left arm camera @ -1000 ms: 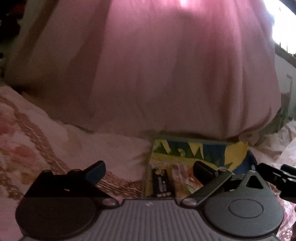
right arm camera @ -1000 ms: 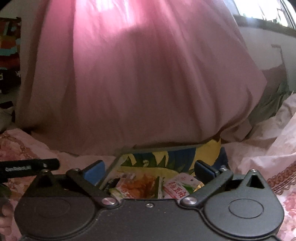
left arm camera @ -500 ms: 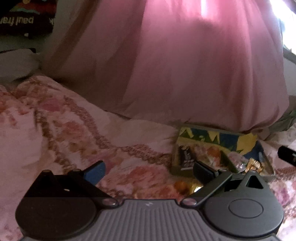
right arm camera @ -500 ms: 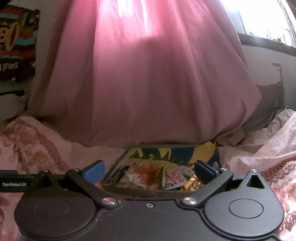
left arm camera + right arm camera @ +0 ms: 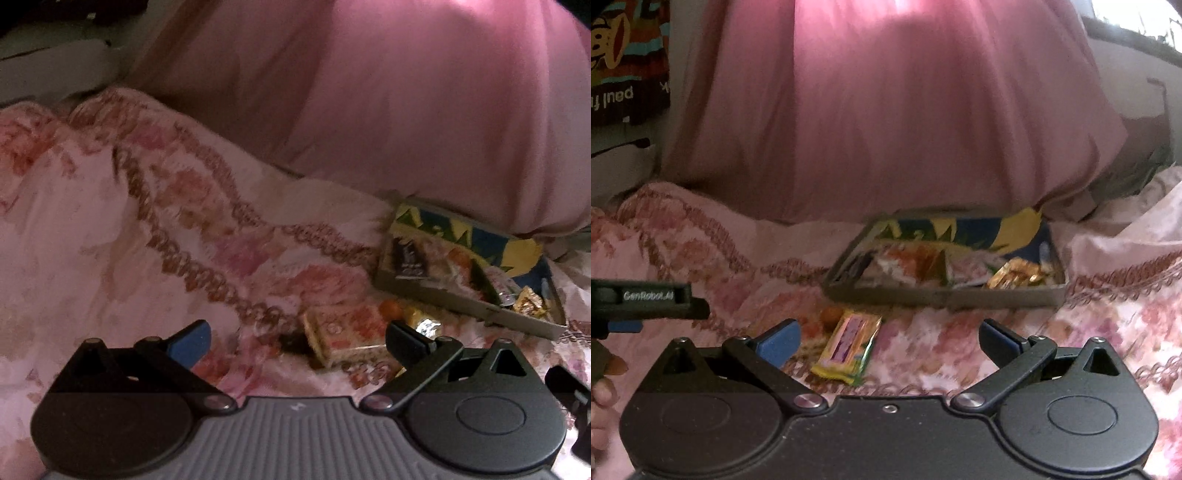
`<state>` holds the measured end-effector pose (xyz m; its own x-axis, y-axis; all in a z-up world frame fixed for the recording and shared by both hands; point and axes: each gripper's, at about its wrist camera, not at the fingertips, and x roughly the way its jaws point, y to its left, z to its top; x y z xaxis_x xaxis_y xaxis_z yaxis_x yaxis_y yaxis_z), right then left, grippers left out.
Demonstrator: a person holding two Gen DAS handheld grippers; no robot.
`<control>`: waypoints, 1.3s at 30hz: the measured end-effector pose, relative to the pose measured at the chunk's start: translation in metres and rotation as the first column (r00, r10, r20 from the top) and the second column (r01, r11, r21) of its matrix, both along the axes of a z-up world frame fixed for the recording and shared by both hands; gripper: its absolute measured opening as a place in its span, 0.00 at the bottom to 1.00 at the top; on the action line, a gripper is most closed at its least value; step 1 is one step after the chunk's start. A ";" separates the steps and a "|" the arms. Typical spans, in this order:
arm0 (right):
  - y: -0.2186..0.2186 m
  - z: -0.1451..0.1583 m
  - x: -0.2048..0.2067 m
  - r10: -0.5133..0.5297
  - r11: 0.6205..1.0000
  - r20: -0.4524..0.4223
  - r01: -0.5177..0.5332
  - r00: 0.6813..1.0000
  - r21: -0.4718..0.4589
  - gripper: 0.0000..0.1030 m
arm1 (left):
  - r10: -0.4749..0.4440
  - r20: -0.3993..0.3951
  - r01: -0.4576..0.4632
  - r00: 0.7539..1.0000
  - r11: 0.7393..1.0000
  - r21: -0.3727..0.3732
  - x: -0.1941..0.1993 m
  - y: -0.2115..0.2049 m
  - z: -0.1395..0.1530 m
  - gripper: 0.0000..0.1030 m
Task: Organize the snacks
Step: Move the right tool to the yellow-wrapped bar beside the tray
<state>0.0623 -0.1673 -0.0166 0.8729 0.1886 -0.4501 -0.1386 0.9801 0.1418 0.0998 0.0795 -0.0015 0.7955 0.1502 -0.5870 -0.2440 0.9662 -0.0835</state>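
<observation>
A shallow grey tray (image 5: 945, 297) with a blue and yellow lining lies on the floral bedspread and holds several snack packets. In the left wrist view the same tray (image 5: 458, 299) sits at the right. Loose snacks lie in front of it: a yellow and pink wrapped bar (image 5: 847, 345), a small orange round sweet (image 5: 829, 315), and a red and cream packet (image 5: 343, 334) with a gold-wrapped piece (image 5: 423, 323) beside it. My left gripper (image 5: 297, 341) is open, empty, just short of the red packet. My right gripper (image 5: 888, 341) is open and empty, with the yellow bar between its fingers' line.
A large pink quilt (image 5: 886, 110) rises behind the tray. The floral bedspread (image 5: 129, 221) spreads wide to the left. The left gripper's body (image 5: 646, 299) and a hand (image 5: 602, 391) show at the left of the right wrist view. A printed bag (image 5: 624, 55) hangs top left.
Both grippers have pulled back and away from the tray, so it looks smaller and the loose snacks in front of it have come into view. Both stay open.
</observation>
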 end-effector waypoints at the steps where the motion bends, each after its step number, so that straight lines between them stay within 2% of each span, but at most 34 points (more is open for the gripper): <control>1: 0.003 -0.003 0.001 0.007 1.000 -0.012 -0.007 1.000 -0.002 0.99 | 0.008 -0.010 -0.008 1.000 1.000 -0.001 0.001 0.001 -0.001 1.00; 8: 0.014 -0.014 0.008 0.042 0.999 -0.059 -0.044 0.997 -0.020 0.99 | 0.028 -0.080 -0.028 0.996 1.000 -0.008 0.013 0.003 -0.008 1.00; 15: 0.022 -0.021 0.016 0.051 0.998 -0.090 -0.054 0.995 -0.037 0.99 | 0.001 -0.171 -0.005 0.985 1.000 -0.022 0.027 0.001 -0.020 1.00; 27: 0.033 -0.037 0.025 0.080 0.994 -0.142 -0.089 0.987 -0.060 0.99 | -0.040 -0.243 0.035 0.969 0.999 -0.024 0.038 -0.007 -0.025 1.00; 31: 0.037 -0.044 0.033 0.105 0.991 -0.174 -0.117 0.979 -0.062 0.99 | -0.071 -0.291 0.054 0.954 0.996 -0.066 0.050 -0.001 -0.030 1.00; 35: 0.045 -0.053 0.049 0.192 0.968 -0.236 -0.223 0.953 -0.114 0.99 | -0.137 -0.346 0.095 0.928 0.986 -0.137 0.067 0.007 -0.041 1.00; 39: 0.044 -0.061 0.065 0.210 0.955 -0.255 -0.254 0.944 -0.153 0.99 | -0.179 -0.358 0.144 0.916 0.982 -0.121 0.083 0.011 -0.048 1.00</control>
<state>0.1270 -0.1238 -0.0776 0.6808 0.2695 -0.6811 -0.3497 0.9366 0.0211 0.1827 0.0907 -0.0498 0.5317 -0.0291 -0.8465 -0.1153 0.9876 -0.1064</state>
